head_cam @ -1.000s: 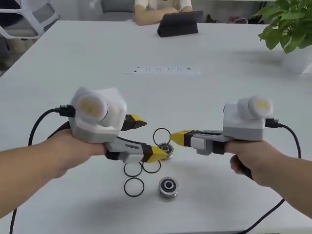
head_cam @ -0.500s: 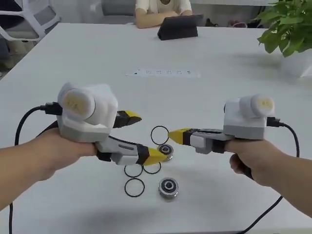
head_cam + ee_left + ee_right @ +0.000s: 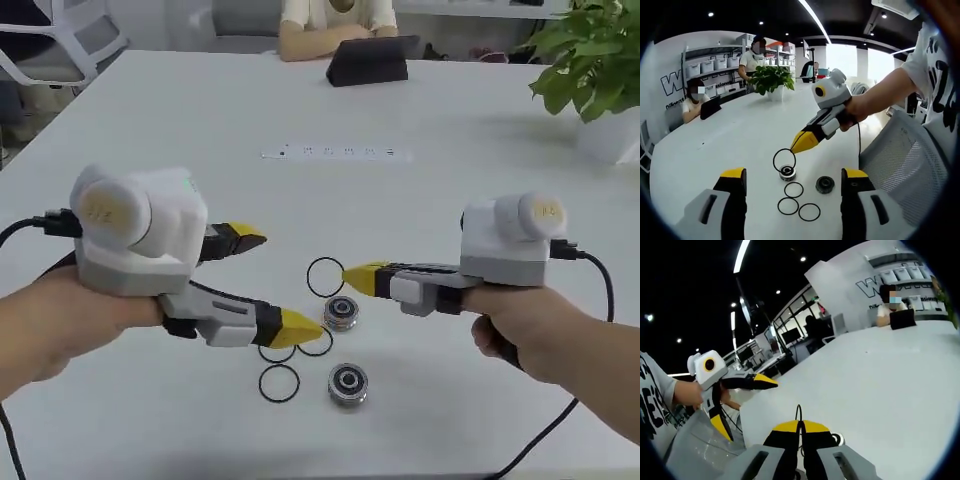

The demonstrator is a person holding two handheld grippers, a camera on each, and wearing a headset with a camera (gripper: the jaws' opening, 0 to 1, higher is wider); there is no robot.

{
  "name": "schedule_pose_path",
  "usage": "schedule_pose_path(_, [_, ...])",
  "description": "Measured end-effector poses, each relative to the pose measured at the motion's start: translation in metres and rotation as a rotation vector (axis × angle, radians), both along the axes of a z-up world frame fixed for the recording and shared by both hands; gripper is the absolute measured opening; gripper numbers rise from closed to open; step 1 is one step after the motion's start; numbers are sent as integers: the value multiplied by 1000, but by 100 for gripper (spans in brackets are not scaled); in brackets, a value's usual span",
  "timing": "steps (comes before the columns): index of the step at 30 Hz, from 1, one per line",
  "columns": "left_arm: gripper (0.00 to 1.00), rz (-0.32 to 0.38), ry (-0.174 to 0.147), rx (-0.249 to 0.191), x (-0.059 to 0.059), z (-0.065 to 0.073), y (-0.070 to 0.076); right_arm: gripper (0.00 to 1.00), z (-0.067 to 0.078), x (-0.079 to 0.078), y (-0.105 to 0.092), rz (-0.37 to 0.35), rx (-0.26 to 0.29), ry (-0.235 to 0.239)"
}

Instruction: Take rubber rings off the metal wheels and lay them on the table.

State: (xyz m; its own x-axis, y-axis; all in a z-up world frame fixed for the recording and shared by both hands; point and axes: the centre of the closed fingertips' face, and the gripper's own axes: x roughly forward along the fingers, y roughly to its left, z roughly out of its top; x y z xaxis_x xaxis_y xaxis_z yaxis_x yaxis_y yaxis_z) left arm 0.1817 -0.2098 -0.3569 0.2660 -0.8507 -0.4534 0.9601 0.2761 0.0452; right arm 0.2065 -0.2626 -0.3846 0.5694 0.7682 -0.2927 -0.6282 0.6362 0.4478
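Right gripper (image 3: 352, 274): yellow-tipped jaws together, clamped on one rubber ring (image 3: 309, 278), which hangs upright from the tips. The ring's lower edge is close over a metal wheel (image 3: 341, 312) on the desk (image 3: 420, 200); whether they touch cannot be told. Left gripper (image 3: 270, 282): jaws wide apart, holding nothing, raised above the desk to the left of the wheel. Second metal wheel (image 3: 347, 383): flat on the desk, nearer the person. Three loose rubber rings (image 3: 260, 383): flat on the desk just left of the wheels, one partly under the left gripper's lower jaw. Power strip (image 3: 335, 152): mid-desk, well beyond. Potted plant (image 3: 590, 50): far right corner.
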Motion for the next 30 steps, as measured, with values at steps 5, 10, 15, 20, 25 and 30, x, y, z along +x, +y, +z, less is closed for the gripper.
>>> schedule_pose_path(5, [77,11,3,-4,-3,3,10,0,6,-6,6,11,5,-5])
schedule_pose_path(10, [78,21,0,-4,-7,5,21,0,10,-9,8,19,6,-8])
schedule_pose_path(15, [78,28,-4,-1,-11,7,29,0,11,-10,10,27,11,-9])
schedule_pose_path(20, [79,43,-7,-10,-13,12,37,0,13,-11,14,36,16,-9])
schedule_pose_path(25, [80,47,-18,-4,-16,13,43,0,15,-12,20,44,29,-7])
schedule_pose_path(30, [80,59,-18,-8,-19,14,49,0,18,-13,29,55,41,-5])
